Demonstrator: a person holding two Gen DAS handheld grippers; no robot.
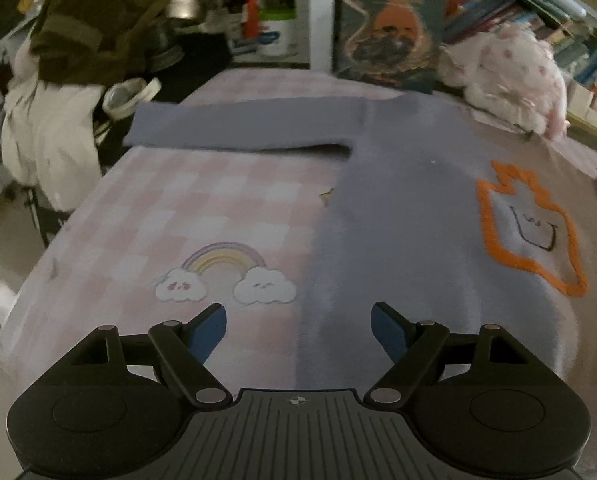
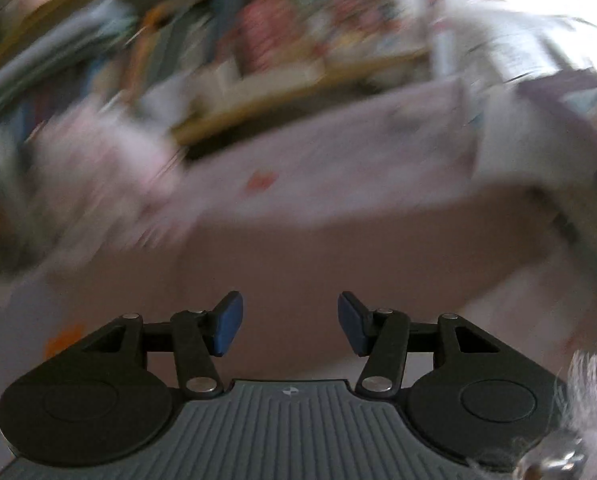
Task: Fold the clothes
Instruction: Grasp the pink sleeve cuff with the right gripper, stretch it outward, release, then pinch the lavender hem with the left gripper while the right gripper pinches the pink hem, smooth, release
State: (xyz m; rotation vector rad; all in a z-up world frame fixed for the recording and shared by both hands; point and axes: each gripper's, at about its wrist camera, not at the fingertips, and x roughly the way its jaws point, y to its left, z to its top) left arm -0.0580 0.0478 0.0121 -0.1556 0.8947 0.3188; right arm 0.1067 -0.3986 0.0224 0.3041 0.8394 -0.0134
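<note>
A grey-lilac long-sleeved sweatshirt [image 1: 410, 216] lies spread flat on the bed. An orange-outlined patch [image 1: 526, 224] marks its front, and one sleeve [image 1: 238, 126] stretches out to the left. My left gripper [image 1: 298, 330] hovers above the garment's left edge, jaws wide apart, nothing between the blue pads. The right wrist view is heavily blurred. There my right gripper [image 2: 290, 324] stands open over a dull pinkish-brown cloth [image 2: 338, 256], with nothing between its pads.
The bed has a pink checked sheet [image 1: 202, 208] with a rainbow print. A chair heaped with clothes [image 1: 70, 80] stands at the left, a pink plush toy [image 1: 510, 76] and book shelves [image 1: 578, 40] at the back right. Pale fluffy cloth [image 2: 586, 392] shows at the right wrist view's lower right.
</note>
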